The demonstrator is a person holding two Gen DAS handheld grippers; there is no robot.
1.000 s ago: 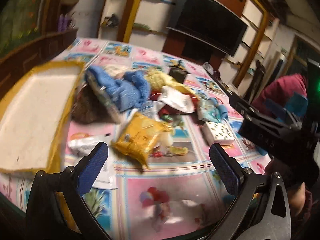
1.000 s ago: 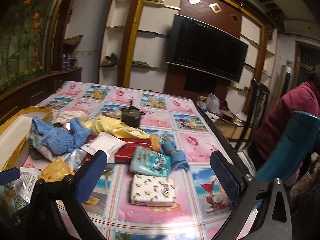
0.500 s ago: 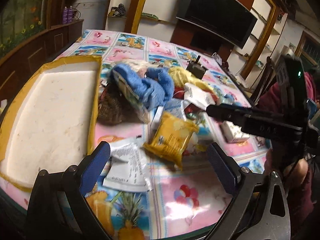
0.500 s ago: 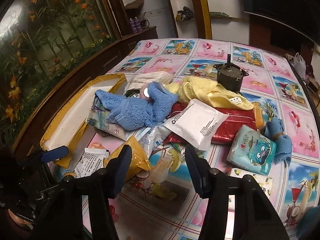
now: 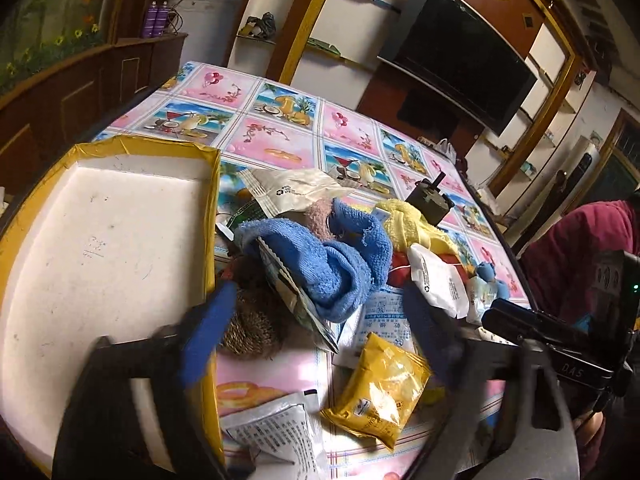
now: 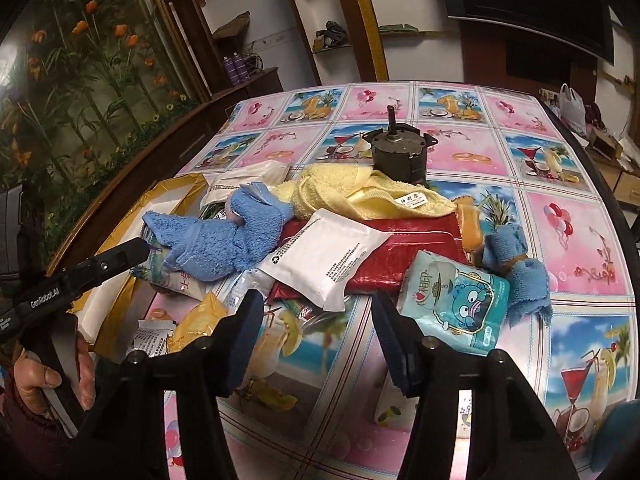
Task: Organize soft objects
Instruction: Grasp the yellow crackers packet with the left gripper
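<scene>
On patterned table (image 6: 560, 216), mid-pile: blue towel (image 5: 336, 264) draped over packets, just right of yellow-rimmed white tray (image 5: 100, 248). Yellow towel (image 6: 340, 192) farther back. Left gripper (image 5: 316, 336) closing, half-wide, nothing pinched, yellow packet (image 5: 376, 392) near. Right gripper (image 6: 316, 320) half-wide, empty, above tablecloth.

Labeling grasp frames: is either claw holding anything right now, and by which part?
Nothing is held. The left claw, jaws closing, hangs in front of the blue towel without gripping it. The right claw is half open over bare tablecloth.
</scene>
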